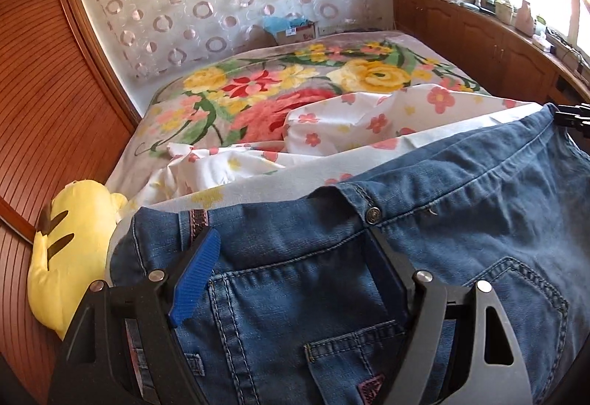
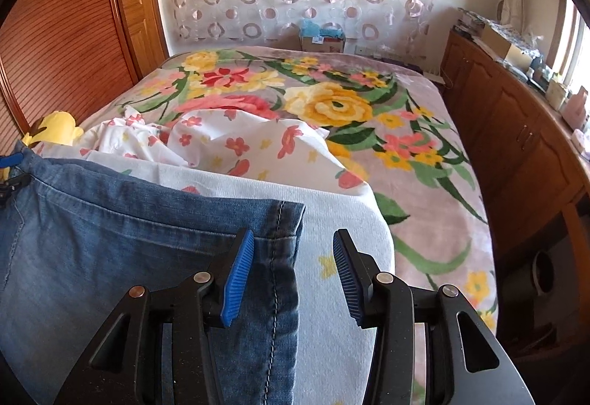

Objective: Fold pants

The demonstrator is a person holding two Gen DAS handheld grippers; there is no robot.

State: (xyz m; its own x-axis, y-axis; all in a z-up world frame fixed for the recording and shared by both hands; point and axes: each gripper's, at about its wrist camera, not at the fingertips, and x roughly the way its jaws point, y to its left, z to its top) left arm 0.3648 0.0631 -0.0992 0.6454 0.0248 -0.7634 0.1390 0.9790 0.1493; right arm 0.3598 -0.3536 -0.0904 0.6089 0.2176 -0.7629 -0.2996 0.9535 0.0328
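The jeans (image 1: 332, 294) run off the bottom of both views, so their legs can't be seen. The stuff on the cabinet (image 2: 516, 132) at the right edge is too small to make out.

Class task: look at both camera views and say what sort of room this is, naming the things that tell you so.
Most likely a home bedroom. A bed under a floral blanket fills the middle, a wooden wardrobe stands along one side, and a yellow plush toy lies at the bed's edge.

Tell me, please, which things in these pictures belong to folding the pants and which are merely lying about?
Part of the job:
- jeans
- left gripper, open over the waistband
- right gripper, open at the hem

Just lying about:
- yellow plush toy
- flowered sheet
- floral blanket
- cardboard box
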